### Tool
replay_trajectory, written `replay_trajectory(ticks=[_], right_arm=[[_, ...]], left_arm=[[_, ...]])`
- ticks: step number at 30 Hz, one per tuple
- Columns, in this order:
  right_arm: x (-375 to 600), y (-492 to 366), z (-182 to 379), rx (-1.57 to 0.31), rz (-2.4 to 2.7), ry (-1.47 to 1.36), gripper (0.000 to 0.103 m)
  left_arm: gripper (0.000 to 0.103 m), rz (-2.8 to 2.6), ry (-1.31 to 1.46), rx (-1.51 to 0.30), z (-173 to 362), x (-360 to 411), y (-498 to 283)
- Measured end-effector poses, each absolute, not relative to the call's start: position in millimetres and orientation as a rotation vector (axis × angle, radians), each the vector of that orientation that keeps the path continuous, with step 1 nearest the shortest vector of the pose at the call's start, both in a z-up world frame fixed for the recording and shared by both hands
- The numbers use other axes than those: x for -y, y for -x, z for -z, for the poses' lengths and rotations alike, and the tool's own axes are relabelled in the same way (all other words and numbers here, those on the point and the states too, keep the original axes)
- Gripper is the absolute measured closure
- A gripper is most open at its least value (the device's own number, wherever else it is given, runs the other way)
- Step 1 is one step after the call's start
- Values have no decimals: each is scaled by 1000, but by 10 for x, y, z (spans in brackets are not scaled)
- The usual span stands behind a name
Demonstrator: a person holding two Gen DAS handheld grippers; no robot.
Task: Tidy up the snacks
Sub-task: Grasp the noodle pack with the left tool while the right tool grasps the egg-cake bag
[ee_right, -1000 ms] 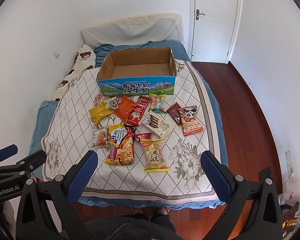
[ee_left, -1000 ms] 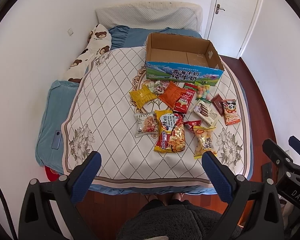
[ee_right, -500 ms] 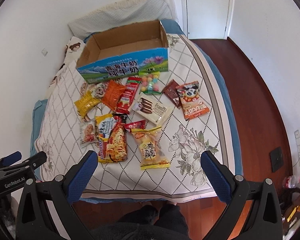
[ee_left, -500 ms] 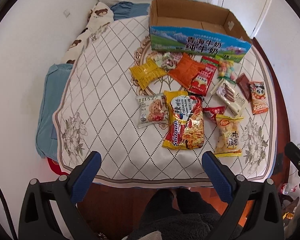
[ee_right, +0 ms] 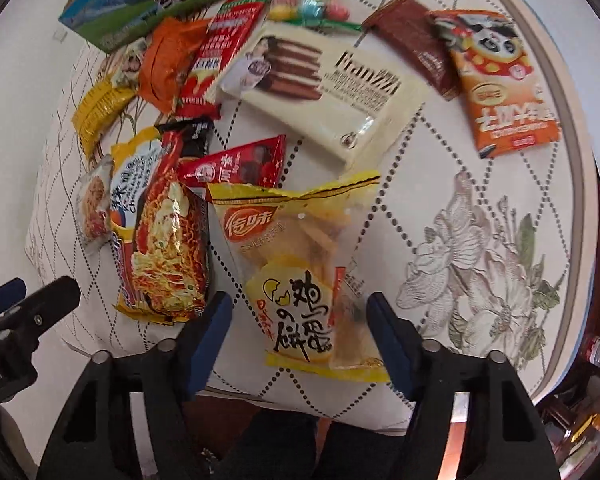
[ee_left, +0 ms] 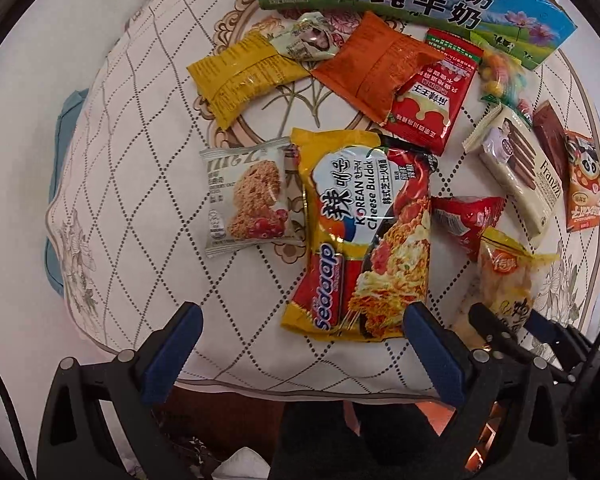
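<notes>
Both grippers have dropped close to the bed since half a second ago, so the snacks fill each view and the room has fallen out of frame. From the left wrist camera, the left gripper (ee_left: 300, 330) hangs with its tongs spread wide and holding nothing, just short of the near end of the Sedaap noodle pack (ee_left: 360, 236), which reads as lining up on that pack as a likely next pick. Taking the noodle pack as landmark, the oat cookie packet (ee_left: 248, 196) lies touching its left edge, the small red packet (ee_left: 466, 216) just to its right, and the milk carton box (ee_left: 412, 0) stands well beyond it, only its printed front wall showing; that box looks like the place the snacks are meant to go. The right gripper shows at the lower right, over the yellow egg-cookie bag (ee_left: 508, 280). From the right wrist camera, the right gripper (ee_right: 300, 316) has narrowed from its earlier spread; its tongs are open, straddling the near end of the egg-cookie bag (ee_right: 300, 280) just right of the noodle pack (ee_right: 164, 232), though whether the fingers (ee_right: 388, 340) already press it I cannot tell. The Franzzi wafer pack (ee_right: 320, 88) lies beyond.
</notes>
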State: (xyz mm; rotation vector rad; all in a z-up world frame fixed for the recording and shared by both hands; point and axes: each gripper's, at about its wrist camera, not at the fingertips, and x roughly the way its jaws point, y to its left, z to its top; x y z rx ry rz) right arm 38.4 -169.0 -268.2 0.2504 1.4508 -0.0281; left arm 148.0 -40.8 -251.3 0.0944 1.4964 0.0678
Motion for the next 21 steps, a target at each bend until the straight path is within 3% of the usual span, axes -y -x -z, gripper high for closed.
replay_trajectory(ticks=[4, 10, 11, 12, 13, 15, 21], right_arm=[[1687, -401, 2803, -1443, -1, -210, 56], [1960, -338, 2753, -1474, -17, -228, 57], [1991, -342, 2775, -1481, -22, -238, 56], [2016, -346, 2799, -1489, -22, -254, 55], [2048, -351, 2793, -1498, -19, -266, 49], [2113, -345, 2791, -1508, -6, -287, 40], [2227, -272, 2702, -1503, 40, -358, 31]], left_arm=[[1, -22, -96, -1527, 2685, 565, -1660], [2, 44, -136, -1624, 3128, 812, -1950], [5, 33, -151, -1617, 3184, 828, -1982], [17, 46, -140, -1611, 3221, 837, -2001], [20, 46, -128, -1604, 3234, 838, -2006], [20, 35, -115, -1578, 3214, 842, -1971], [20, 29, -70, -1582, 3224, 713, -1543]])
